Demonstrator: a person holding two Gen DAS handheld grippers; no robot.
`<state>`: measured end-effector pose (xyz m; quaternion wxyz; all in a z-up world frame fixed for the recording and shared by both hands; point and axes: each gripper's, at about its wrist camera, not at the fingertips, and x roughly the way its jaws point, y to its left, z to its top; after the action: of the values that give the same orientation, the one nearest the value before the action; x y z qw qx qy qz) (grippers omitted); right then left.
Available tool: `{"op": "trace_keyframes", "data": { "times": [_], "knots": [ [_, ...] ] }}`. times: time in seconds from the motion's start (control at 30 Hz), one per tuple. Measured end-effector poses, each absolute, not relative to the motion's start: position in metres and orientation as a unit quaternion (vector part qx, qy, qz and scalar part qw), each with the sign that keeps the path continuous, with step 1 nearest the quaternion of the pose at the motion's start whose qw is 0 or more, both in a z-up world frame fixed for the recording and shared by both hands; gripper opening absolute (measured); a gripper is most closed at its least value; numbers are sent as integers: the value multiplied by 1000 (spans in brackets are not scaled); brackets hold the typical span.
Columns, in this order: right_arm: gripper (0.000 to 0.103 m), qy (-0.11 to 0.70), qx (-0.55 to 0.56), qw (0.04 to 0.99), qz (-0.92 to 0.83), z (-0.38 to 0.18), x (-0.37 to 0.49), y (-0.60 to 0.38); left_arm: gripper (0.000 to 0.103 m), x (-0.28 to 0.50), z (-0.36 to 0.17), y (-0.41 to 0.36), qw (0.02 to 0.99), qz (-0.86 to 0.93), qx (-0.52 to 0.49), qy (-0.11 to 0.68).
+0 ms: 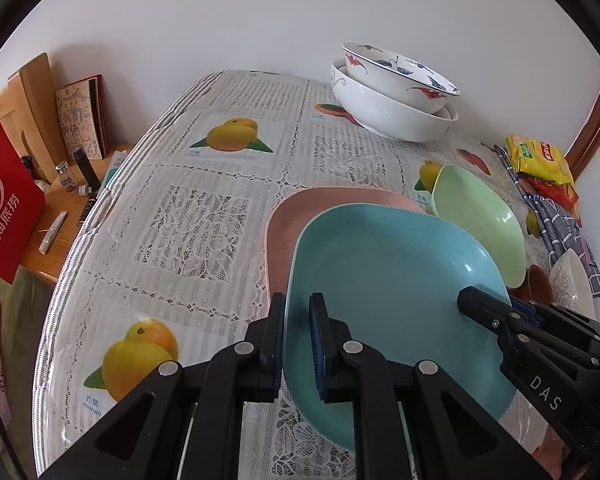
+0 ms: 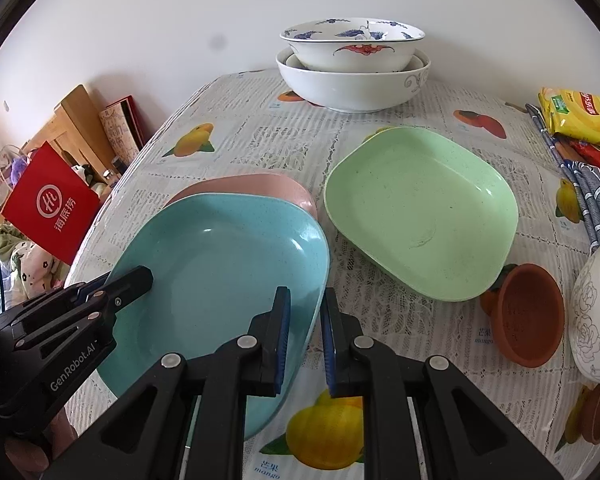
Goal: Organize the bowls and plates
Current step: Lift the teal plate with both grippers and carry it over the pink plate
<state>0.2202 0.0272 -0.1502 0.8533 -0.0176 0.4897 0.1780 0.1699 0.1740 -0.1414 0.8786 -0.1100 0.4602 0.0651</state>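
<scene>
A blue plate (image 1: 392,280) is held above a pink plate (image 1: 300,216) on the table; it also shows in the right wrist view (image 2: 220,264), over the pink plate (image 2: 260,186). My left gripper (image 1: 298,304) is shut on the blue plate's left rim. My right gripper (image 2: 306,300) is shut on its right rim, and it shows in the left wrist view (image 1: 484,304). A green plate (image 2: 420,212) lies to the right. Two stacked white bowls (image 2: 356,64) stand at the back.
A terracotta bowl (image 2: 528,316) and a white flower-print bowl (image 2: 596,312) lie tipped at the right. Snack packets (image 2: 580,116) and a checked cloth (image 2: 596,200) sit at the far right. A red bag (image 2: 52,208) and a wooden side table (image 1: 60,216) stand left of the table edge.
</scene>
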Motion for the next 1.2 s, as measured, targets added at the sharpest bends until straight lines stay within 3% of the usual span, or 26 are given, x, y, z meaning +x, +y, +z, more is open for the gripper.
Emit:
{"op": "trace_keyframes", "data": {
  "times": [0.93,1.2],
  "knots": [
    [18,472,-41,859,197,-162,259,44,12,191,-152,181,877,62,-135,457],
    [27,475,-39,853,210,-162,260,44,15,191,-152,183,876,60,-145,457]
  ]
}}
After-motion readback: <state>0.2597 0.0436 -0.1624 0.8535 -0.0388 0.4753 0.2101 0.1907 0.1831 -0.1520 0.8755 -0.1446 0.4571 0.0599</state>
